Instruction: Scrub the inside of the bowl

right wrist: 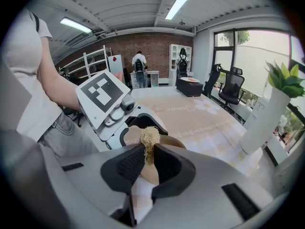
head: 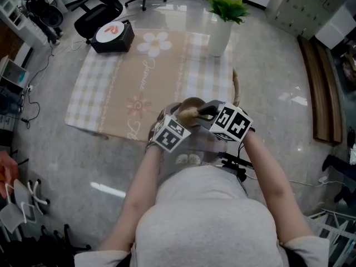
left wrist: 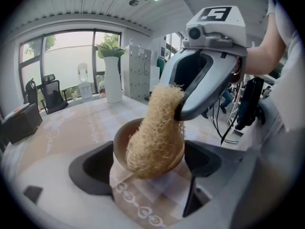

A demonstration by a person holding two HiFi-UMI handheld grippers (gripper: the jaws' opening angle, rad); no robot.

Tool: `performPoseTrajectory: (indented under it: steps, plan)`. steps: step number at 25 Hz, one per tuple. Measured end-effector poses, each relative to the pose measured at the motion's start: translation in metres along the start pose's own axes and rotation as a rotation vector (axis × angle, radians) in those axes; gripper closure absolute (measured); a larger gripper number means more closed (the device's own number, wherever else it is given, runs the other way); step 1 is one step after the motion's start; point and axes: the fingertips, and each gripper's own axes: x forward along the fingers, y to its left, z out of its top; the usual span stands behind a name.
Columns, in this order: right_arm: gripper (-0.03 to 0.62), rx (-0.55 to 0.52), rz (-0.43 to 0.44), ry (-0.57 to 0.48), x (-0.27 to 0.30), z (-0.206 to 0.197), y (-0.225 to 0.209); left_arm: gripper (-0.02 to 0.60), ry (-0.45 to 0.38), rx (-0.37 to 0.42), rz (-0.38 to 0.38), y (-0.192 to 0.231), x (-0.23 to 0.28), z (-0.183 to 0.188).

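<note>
while my left tongs (left wrist: 149, 165) clamp the brown bowl (left wrist: 122, 142) by its sides, just over the near edge of the checked cloth (head: 128, 88), my right tongs (right wrist: 148, 163) pinch a loofah scrubber (left wrist: 156, 132), its fat end pressed inside the bowl.
</note>
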Motion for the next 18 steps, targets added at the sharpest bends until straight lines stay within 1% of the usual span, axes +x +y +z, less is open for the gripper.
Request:
performPoseTrajectory:
  steps: [4, 7, 13, 18]
  plan:
    - [0.534, 0.008, -0.056, 0.008, 0.004, 0.003, -0.011, 0.140, 0.000, -0.001, -0.001, 0.001, 0.000, 0.001]
    - [0.534, 0.014, -0.079, 0.031, 0.006, 0.002, -0.018, 0.140, -0.001, -0.002, -0.001, 0.000, 0.000, 0.001]
    - [0.534, 0.023, -0.080, 0.084, 0.012, 0.002, -0.031, 0.140, 0.001, -0.003, -0.003, 0.000, 0.000, 0.001]
    - [0.534, 0.028, -0.058, 0.163, 0.021, -0.002, -0.042, 0.140, 0.004, -0.001, -0.003, 0.001, 0.000, 0.000]
